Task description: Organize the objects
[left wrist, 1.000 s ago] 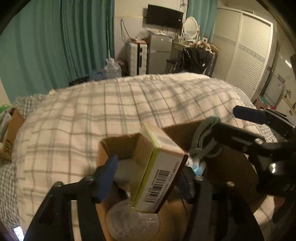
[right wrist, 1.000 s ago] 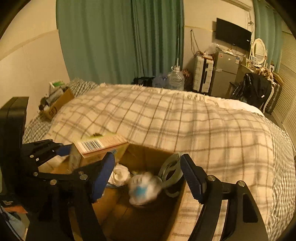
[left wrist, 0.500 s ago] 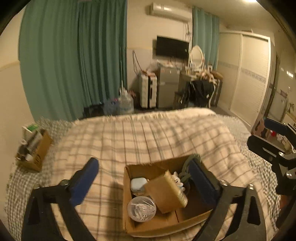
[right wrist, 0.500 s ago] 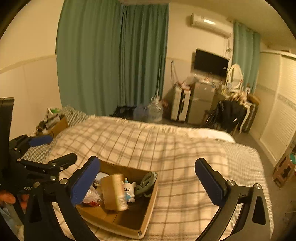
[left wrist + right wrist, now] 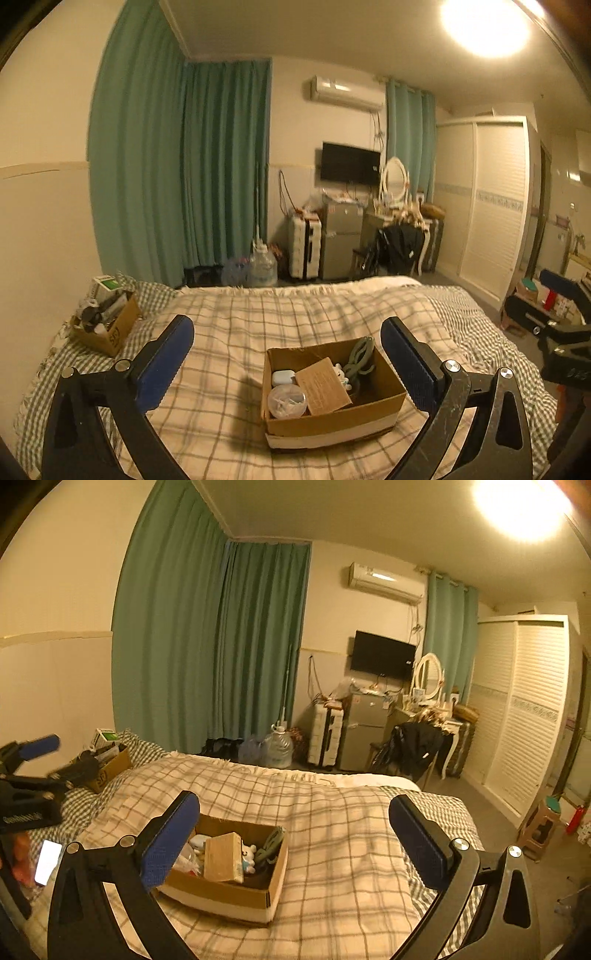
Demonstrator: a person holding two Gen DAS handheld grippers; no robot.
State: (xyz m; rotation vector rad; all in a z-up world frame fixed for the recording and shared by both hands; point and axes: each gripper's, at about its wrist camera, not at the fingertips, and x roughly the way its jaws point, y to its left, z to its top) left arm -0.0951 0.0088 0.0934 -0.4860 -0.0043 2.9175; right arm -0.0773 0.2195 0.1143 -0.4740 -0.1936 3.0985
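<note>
Cardboard box [image 5: 332,424] of small objects on the plaid bed cover [image 5: 295,314], both grippers spread wide and empty above it.

The box sits toward the near edge of the bed, open-topped. Inside lie a brown carton [image 5: 323,386] leaning across the middle, a round clear container [image 5: 287,400] at the near left corner, a pale blue case [image 5: 282,377] behind it, a small white toy [image 5: 341,373] and a grey-green ring-shaped thing [image 5: 358,356] against the far right wall. The left gripper [image 5: 287,363] and right gripper [image 5: 293,842] hold nothing, their blue pads far apart. A second box [image 5: 110,328] stands at the bed's far left corner, a lit phone [image 5: 48,860] near its left edge.
</note>
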